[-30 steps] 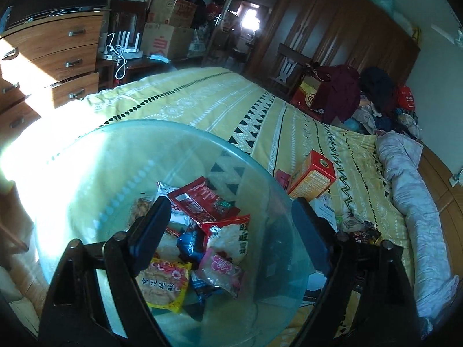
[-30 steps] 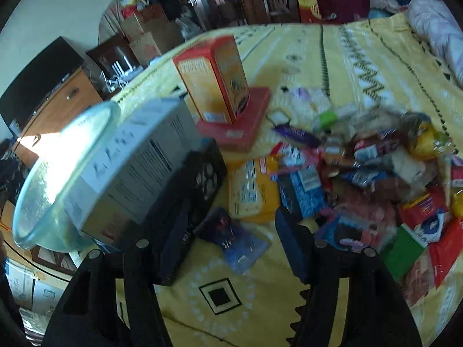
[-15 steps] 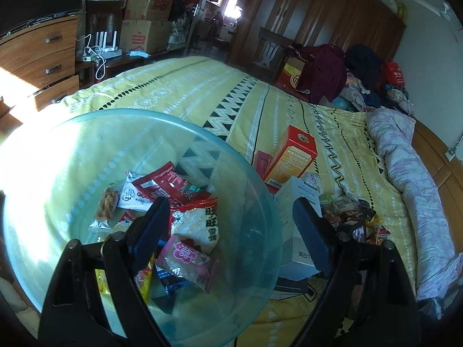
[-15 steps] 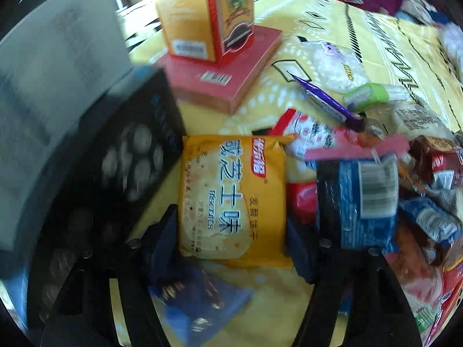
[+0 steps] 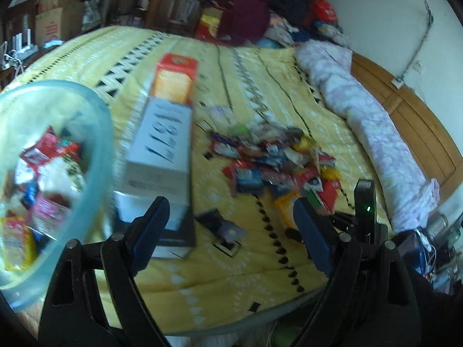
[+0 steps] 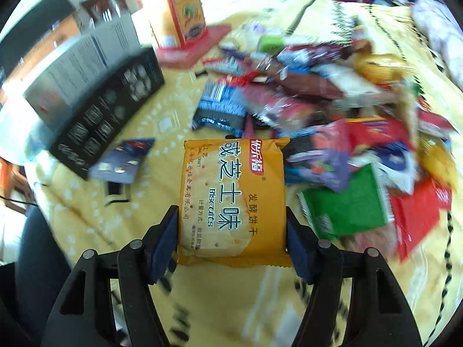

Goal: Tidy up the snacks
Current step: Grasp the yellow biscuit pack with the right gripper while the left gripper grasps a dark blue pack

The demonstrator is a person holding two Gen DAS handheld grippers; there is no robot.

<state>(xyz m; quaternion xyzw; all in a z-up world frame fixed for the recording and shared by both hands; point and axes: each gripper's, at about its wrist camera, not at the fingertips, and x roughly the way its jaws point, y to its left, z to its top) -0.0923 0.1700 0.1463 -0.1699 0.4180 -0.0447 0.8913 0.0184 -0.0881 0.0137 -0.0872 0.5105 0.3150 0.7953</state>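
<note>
The right claw (image 6: 231, 231) pinched the yellow biscuit packet (image 6: 233, 199); next, probably carry it left to the glass bowl (image 5: 95, 133); the left claw (image 5: 231, 217) was spread, empty.

Left view wide across bed (image 5: 260, 260), right view close above shared snack pile (image 6: 332, 101)

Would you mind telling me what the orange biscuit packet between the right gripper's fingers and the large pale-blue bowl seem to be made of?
Orange biscuit packet: looks like thin printed plastic film, slightly glossy, with crimped serrated end seals. Pale-blue bowl: translucent, since snacks show through its wall; glass or clear plastic, which the blur leaves open.
</note>
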